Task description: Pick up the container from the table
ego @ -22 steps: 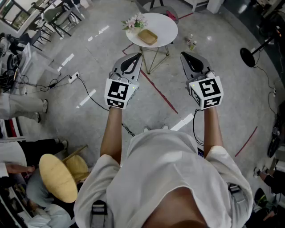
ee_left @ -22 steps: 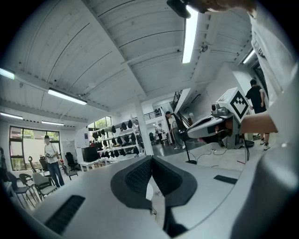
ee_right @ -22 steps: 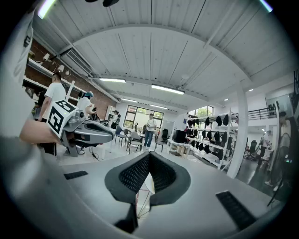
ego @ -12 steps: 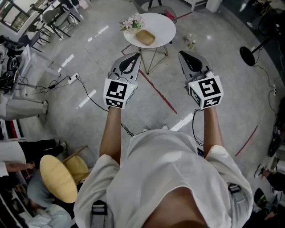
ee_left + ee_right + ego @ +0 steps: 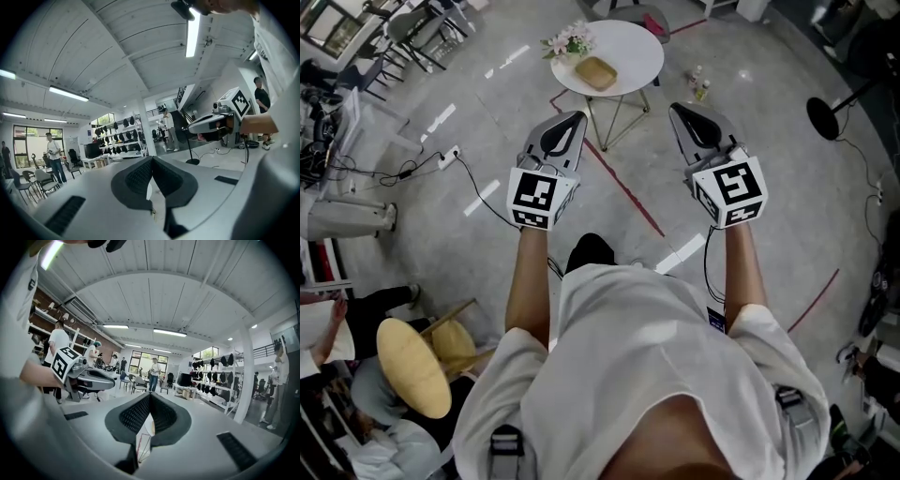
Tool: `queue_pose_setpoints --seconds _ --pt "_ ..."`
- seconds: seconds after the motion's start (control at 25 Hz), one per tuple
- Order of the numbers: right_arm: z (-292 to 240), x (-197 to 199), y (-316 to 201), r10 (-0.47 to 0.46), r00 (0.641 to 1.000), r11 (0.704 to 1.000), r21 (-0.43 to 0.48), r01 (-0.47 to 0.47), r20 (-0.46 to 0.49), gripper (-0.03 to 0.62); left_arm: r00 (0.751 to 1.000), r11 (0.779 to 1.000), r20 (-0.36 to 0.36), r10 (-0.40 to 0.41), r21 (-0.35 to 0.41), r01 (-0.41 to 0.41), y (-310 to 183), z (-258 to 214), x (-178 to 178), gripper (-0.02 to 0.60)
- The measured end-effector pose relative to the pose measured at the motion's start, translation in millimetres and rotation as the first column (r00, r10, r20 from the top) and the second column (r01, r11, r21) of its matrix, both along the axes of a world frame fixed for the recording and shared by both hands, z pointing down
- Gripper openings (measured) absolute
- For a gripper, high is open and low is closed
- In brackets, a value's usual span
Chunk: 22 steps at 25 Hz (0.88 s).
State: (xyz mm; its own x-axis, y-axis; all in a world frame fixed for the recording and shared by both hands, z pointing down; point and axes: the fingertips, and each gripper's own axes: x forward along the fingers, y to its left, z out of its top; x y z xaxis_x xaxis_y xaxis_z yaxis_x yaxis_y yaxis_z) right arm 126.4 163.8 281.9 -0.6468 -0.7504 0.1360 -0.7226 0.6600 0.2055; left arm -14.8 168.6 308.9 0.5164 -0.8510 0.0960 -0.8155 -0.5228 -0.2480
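Flowers [image 5: 566, 42], floor btls [image 5: 702, 91], straw hat [image 5: 412, 367]

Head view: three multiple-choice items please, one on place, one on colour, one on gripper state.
1. Where is the container?
A: on the floor. B: on the round table beside the flowers. C: in a gripper.
2. The table top is:
A: white. B: black. C: red.
3. The left gripper and right gripper are:
A: wide open. B: clamped on the container. C: shut, empty.
Answers: 1 B, it sits on the tabletop ahead; 2 A, the top shows white; 3 C, each gripper view shows jaws together, nothing between.
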Motion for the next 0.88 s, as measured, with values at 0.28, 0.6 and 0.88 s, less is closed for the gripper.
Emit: queue_pose_setpoints --seconds 0.28,0.6,0.88 --pt "29 -4 -63 -0.009 1.000 0.998 -0.055 0.009 0.002 0.014 1.000 1.000 -0.019 -0.001 -0.010 0.001 -66 20 -8 0.014" --pt "28 -40 -190 0.004 0.999 0.997 -0.077 0.000 0.046 0.014 0.999 1.000 -0.040 0.009 -0.011 -0.009 -205 26 -53 0.014" --pt "14 -67 -295 0.065 0.996 0.995 -0.075 -0.061 0.061 0.014 0.999 0.999 -0.022 0.034 -0.018 -0.034 -315 16 -89 0.014"
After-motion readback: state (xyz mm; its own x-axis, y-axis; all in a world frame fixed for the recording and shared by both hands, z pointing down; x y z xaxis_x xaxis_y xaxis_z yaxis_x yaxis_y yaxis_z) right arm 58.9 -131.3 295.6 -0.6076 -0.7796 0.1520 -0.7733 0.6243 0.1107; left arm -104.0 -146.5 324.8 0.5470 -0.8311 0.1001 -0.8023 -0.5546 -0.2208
